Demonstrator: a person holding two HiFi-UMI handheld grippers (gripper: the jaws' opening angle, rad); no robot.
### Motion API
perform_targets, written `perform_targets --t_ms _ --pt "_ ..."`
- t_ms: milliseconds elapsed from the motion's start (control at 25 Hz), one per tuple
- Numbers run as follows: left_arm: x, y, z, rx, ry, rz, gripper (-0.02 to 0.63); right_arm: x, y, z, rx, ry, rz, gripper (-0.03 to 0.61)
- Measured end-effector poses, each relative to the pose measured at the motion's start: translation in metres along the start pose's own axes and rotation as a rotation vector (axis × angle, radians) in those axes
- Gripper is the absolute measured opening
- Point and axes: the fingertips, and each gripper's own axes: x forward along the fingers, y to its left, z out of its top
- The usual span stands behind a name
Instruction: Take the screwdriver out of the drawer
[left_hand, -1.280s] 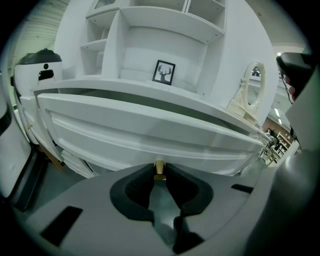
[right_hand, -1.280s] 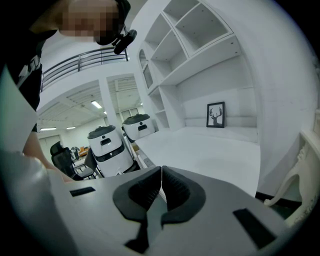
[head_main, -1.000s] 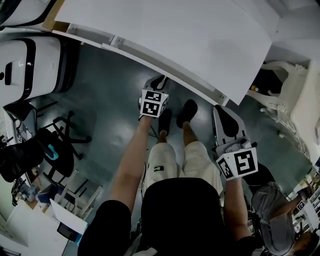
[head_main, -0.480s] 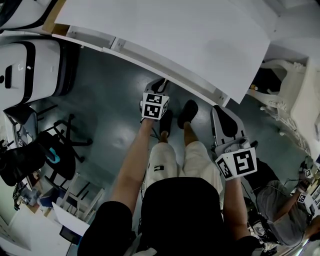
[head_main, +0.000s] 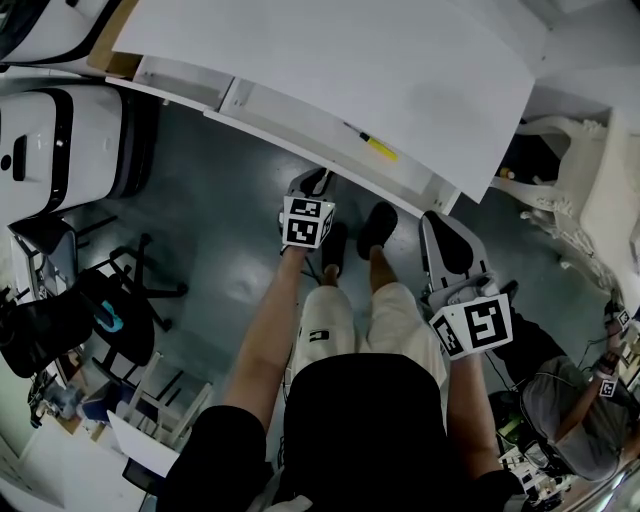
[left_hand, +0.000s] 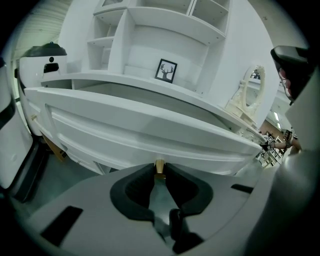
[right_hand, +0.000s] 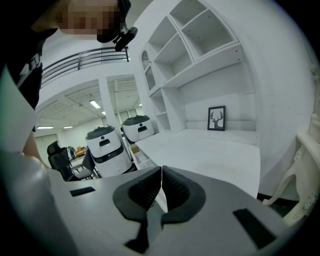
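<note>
Out comes the drawer (head_main: 318, 128): a second ago its front sat tucked under the desktop (head_main: 330, 60), and now it has slid toward the person far enough to open a strip of its inside. And there it is, the screwdriver (head_main: 377, 148), yellow handle and dark shaft, lying inside the drawer close to its front wall and toward its right half. The left gripper (left_hand: 159, 173) is doing the pulling, its jaws part-way closed and pinched on the small brass knob (left_hand: 159, 166) at the middle of the drawer front. The right gripper (right_hand: 161, 181) hangs off the drawer's right end, jaws pressed together with nothing between them, waiting. Watch the risks, I'd say: that knob is small and smooth-looking, so a pull at a slant could let the pads slip off it. The gap looks narrow too; reaching in this early might knock the right gripper against the desktop edge or nudge the screwdriver deeper. A jerk on the drawer could also send the tool rolling toward the back, out of sight.
</note>
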Motion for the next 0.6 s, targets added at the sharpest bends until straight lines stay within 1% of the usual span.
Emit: perform_targets --t_ms 160,600 --pt "-0.01 0.0 -0.01 0.007 0.007 -0.003 0.083 -0.004 0.008 -0.001 -0.002 -0.001 -0.001 0.02" --pt "-0.041 0.003 -0.043 -0.011 0.034 -0.01 0.083 -0.009 0.034 0.001 -0.012 -0.013 -0.005 0.02"
